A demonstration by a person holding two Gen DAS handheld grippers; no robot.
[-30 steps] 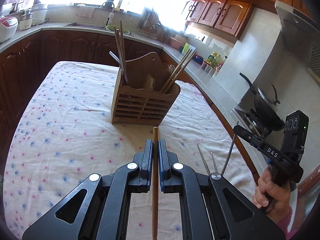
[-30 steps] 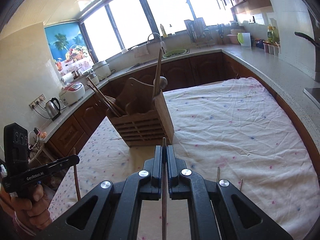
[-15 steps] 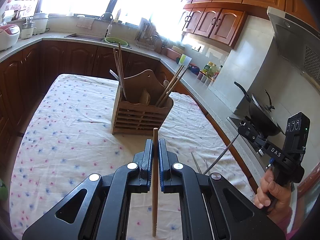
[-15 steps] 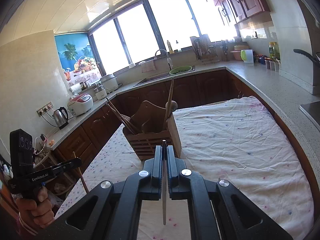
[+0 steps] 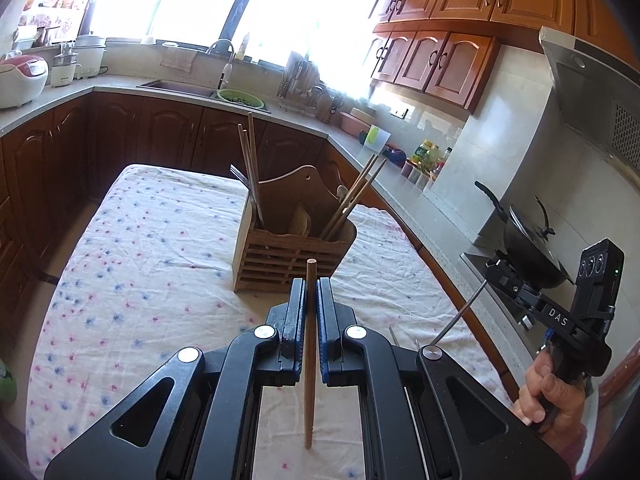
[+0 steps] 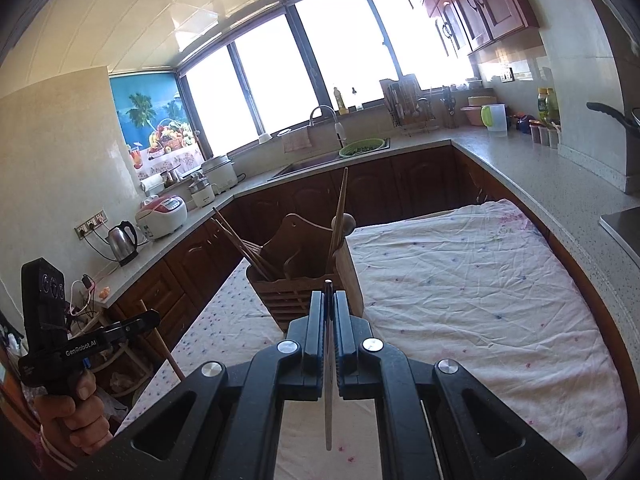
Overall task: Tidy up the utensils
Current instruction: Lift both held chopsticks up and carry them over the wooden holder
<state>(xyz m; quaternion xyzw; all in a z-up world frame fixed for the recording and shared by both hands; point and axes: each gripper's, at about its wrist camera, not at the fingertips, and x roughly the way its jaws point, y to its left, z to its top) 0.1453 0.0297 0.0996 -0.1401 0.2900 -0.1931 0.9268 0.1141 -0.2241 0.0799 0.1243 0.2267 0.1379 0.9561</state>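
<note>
The slatted wooden utensil holder (image 5: 290, 248) stands near the middle of the surface (image 5: 132, 272), which is draped in a white flower-print cloth, and it already carries part of the load: wooden chopsticks (image 5: 250, 168) and a fork in its left compartment, more chopsticks (image 5: 356, 196) leaning out of its right one. So the sorting is partly done.

Two pieces are in hand and not yet stowed. The left claw (image 5: 309, 304) is clamped on a round brown wooden chopstick (image 5: 309, 360), its blunt end poking out just short of the holder. The right claw (image 6: 329, 312) is clamped on a thin silvery metal utensil (image 6: 329, 392), edge-on and too slim to name with certainty; it may be a steel chopstick or a handle.

Both claws hang in front of the holder, short of it, so dropping each piece into a compartment remains.

The left wrist view shows the holder's front slats, the right-hand gripper beside the holder with its metal rod (image 5: 460, 312), and slim metal tips on the cloth nearer than the holder, hinting at more to gather. The right wrist view shows the holder from its right corner, a rounded wooden spoon end (image 6: 347, 222) inside it, and the bare cloth beyond.
</note>
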